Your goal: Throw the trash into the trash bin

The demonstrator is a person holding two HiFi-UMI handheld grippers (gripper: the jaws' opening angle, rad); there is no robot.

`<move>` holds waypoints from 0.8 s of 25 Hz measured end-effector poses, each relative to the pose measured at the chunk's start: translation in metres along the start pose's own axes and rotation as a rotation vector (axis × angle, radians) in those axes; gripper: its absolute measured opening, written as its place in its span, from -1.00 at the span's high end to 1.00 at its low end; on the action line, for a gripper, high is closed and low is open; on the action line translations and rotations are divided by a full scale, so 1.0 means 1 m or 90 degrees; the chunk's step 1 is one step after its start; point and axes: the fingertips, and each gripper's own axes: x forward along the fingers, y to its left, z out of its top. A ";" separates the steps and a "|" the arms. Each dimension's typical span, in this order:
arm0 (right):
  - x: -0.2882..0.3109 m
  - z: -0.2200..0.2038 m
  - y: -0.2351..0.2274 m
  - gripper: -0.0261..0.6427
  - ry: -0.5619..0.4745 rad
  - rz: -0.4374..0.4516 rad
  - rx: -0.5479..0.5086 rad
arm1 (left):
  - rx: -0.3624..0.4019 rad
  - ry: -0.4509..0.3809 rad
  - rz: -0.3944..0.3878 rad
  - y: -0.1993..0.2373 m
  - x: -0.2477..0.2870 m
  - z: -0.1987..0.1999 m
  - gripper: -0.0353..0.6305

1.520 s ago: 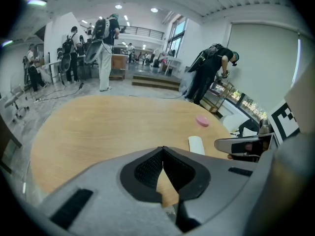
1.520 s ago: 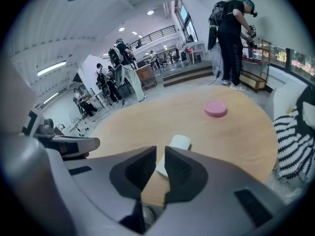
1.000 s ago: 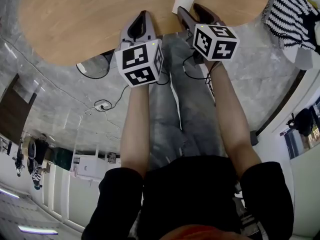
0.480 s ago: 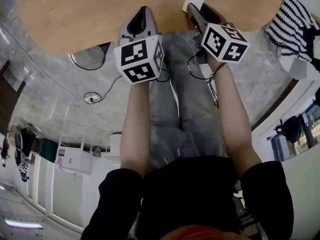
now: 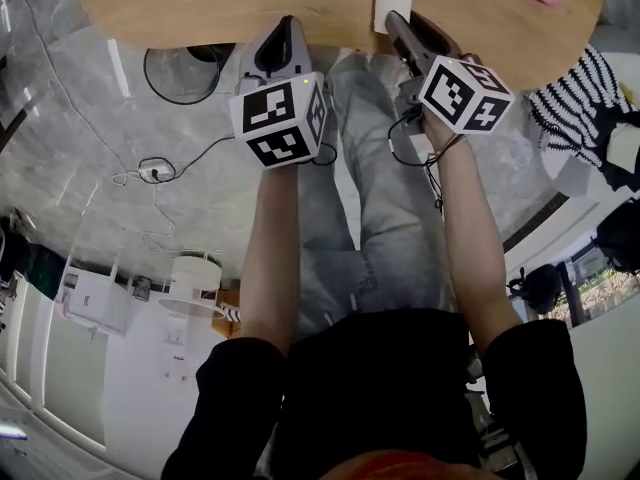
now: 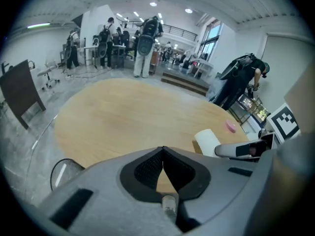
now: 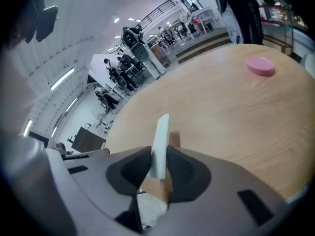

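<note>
A: Surface and room?

B: Round wooden table (image 5: 200,8) on a grey marbled floor (image 5: 110,148). A wire bin (image 5: 185,73) stands on the floor, partly under the table's near edge, to the left of both grippers. A cable (image 5: 150,173) trails across the floor below it. A striped cloth (image 5: 580,108) lies off to the right.

A: What does one view give that another doesn't?

B: The head view alone shows the bin from above and the person's arms. The left gripper view opens onto a big bright hall, with people (image 6: 145,45) standing at desks beyond the table (backs turned, far off). The right gripper view shows a pink disc (image 7: 260,65) lying flat on the far part of the table, well apart from everything else.

A: Left gripper?

B: Left gripper (image 5: 287,23) is over the table's near edge. Its tips meet and there is nothing between them, only bare wood beyond.

A: And the trash?

B: A white piece of paper (image 7: 160,146). In the right gripper view it stands edge-on between the jaws of the right gripper (image 5: 397,20), and both pads press its faces. Those jaws have just been closing on it. From the head view it juts past the tips over the table edge, and the bin is well off to its left.
</note>
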 end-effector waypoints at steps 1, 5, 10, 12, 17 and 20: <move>0.004 -0.003 0.012 0.63 0.006 0.010 -0.009 | -0.010 -0.002 0.008 0.010 -0.006 -0.004 0.87; 0.029 -0.017 0.075 0.65 0.021 0.041 -0.051 | -0.045 -0.015 0.031 0.065 -0.038 -0.014 0.87; 0.048 -0.037 0.109 0.67 0.053 0.077 -0.088 | -0.091 -0.022 0.071 0.100 -0.056 -0.039 0.87; 0.050 -0.042 0.115 0.68 0.065 0.088 -0.102 | -0.106 -0.027 0.081 0.104 -0.061 -0.046 0.87; 0.068 -0.071 0.162 0.69 0.099 0.116 -0.147 | -0.153 -0.044 0.112 0.149 -0.089 -0.067 0.87; 0.082 -0.089 0.190 0.69 0.122 0.129 -0.177 | -0.186 -0.055 0.132 0.178 -0.105 -0.081 0.87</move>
